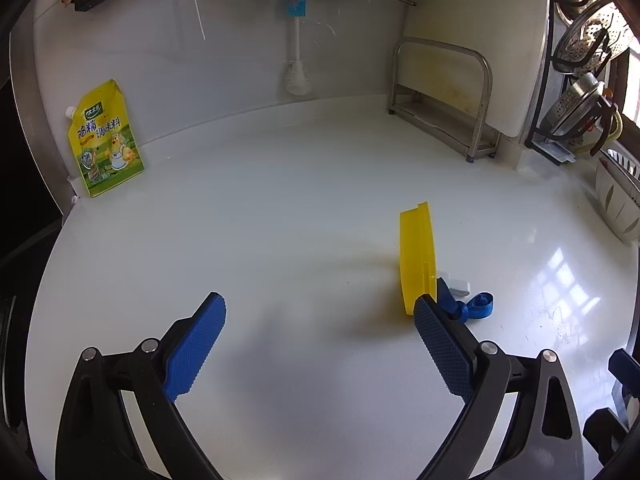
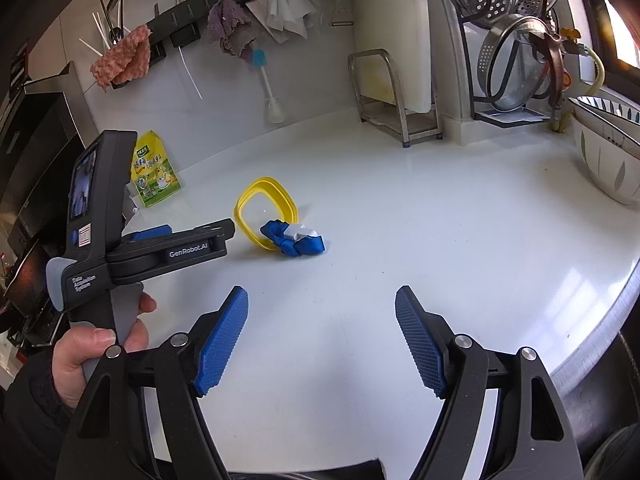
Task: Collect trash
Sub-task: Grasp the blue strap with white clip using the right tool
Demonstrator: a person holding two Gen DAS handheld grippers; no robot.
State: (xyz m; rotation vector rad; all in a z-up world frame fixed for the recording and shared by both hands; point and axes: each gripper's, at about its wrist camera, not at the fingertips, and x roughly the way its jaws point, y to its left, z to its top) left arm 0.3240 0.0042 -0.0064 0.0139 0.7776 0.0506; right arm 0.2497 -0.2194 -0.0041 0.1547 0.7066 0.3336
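A yellow plastic lid (image 1: 416,256) stands on its edge on the white counter; it also shows in the right wrist view (image 2: 266,210). A knotted blue ribbon (image 1: 472,306) with a small white piece (image 1: 456,282) lies against it, also seen in the right wrist view (image 2: 300,242). My left gripper (image 1: 320,312) is open, its right fingertip just in front of the lid and ribbon. My right gripper (image 2: 322,300) is open and empty, nearer than the ribbon. The left gripper's body (image 2: 160,248) shows left of the lid.
A yellow seasoning pouch (image 1: 104,140) leans at the back left. A steel rack (image 1: 444,100) holds a white cutting board. A bottle brush (image 1: 298,60) and cloths hang on the wall. A bowl (image 2: 608,164) and pot lids stand at the right. The counter edge (image 2: 600,320) curves at the right.
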